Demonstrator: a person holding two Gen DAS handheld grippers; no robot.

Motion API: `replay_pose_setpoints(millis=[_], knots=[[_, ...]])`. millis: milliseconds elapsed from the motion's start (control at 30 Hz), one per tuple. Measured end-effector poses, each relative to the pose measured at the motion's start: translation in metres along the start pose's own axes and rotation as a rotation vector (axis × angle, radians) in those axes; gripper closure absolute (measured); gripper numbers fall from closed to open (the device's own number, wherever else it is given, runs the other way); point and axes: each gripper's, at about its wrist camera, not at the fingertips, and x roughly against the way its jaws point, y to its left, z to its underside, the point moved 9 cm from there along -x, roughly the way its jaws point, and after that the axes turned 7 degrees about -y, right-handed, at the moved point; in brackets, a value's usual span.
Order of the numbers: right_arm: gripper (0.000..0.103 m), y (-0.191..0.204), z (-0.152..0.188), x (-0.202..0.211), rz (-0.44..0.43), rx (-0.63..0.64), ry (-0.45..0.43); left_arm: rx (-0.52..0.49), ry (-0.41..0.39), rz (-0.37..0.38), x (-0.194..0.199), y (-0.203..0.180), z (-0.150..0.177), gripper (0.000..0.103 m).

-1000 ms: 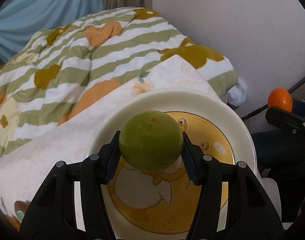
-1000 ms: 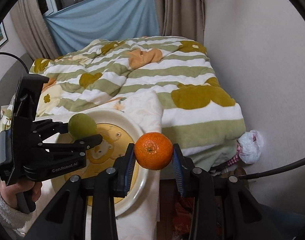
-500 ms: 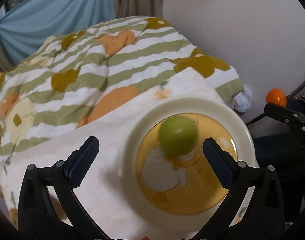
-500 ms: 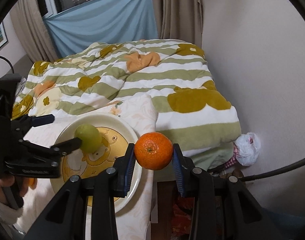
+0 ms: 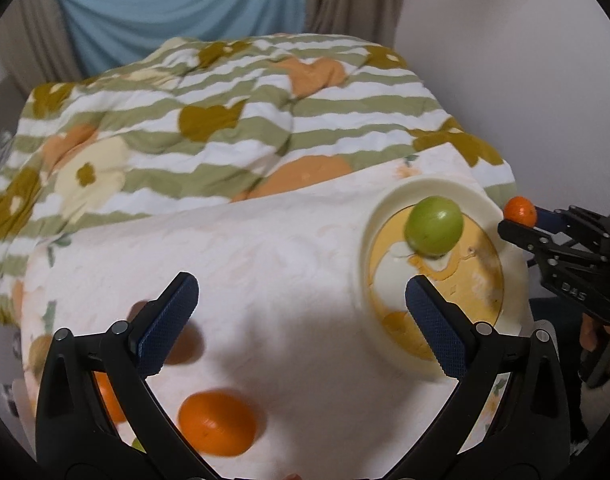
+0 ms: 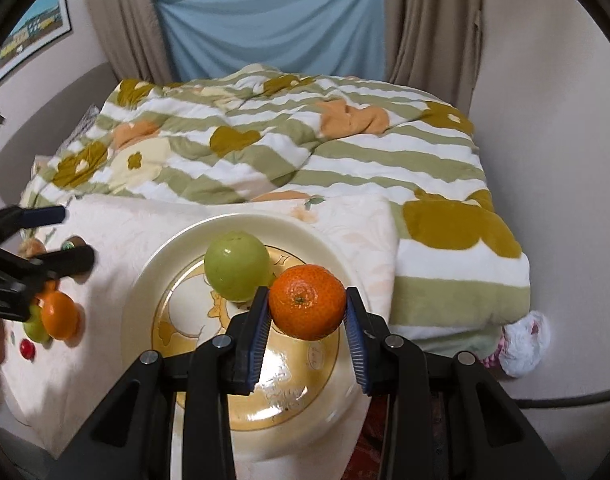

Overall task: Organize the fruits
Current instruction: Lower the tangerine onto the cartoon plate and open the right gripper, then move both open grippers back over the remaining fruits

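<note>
– Where is the green fruit (image 6: 236,271)?

– It sits on the cream plate (image 6: 177,256) with the yellow picture. The plate is on the white cloth (image 5: 265,264) at the end of the bed.

– What does the right gripper (image 6: 307,320) have?

– It squeezes an orange (image 6: 307,307) between its blue pads, just over the plate and beside the green fruit.

– And the left gripper (image 5: 301,320)?

– Its jaws are wide apart with nothing in them. Another orange (image 5: 217,422) lies on the cloth below it. More small fruits lie close by.
</note>
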Motion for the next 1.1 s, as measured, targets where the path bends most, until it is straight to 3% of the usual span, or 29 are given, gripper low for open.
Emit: replay_pose_setpoints(millis=[333,400,467,500,567,633,1100], knots=[[0.070,0.009,0.013,-0.024,-0.025,0.053,0.033,0.081,0.011,-0.064,0.013,0.030,0.025,0.000],[0.059,0.009,0.013,-0.024,-0.027,0.062,0.022,0.091,0.015,-0.072,0.013,0.032,0.030,0.000],[0.035,0.009,0.011,-0.023,-0.025,0.076,0.008,0.099,0.018,-0.078,0.013,0.033,0.032,0.000],[0.031,0.010,0.010,-0.022,-0.025,0.080,-0.001,0.103,0.019,-0.080,0.014,0.034,0.034,0.000],[0.011,0.010,0.008,-0.017,-0.023,0.080,-0.028,0.108,0.022,-0.087,0.016,0.035,0.036,0.000],[0.000,0.009,0.004,-0.010,-0.021,0.081,-0.067,0.113,0.019,-0.090,0.018,0.035,0.036,0.000],[0.000,0.014,-0.014,0.050,0.044,0.053,-0.099,0.133,-0.077,-0.078,0.076,0.051,0.033,0.000]])
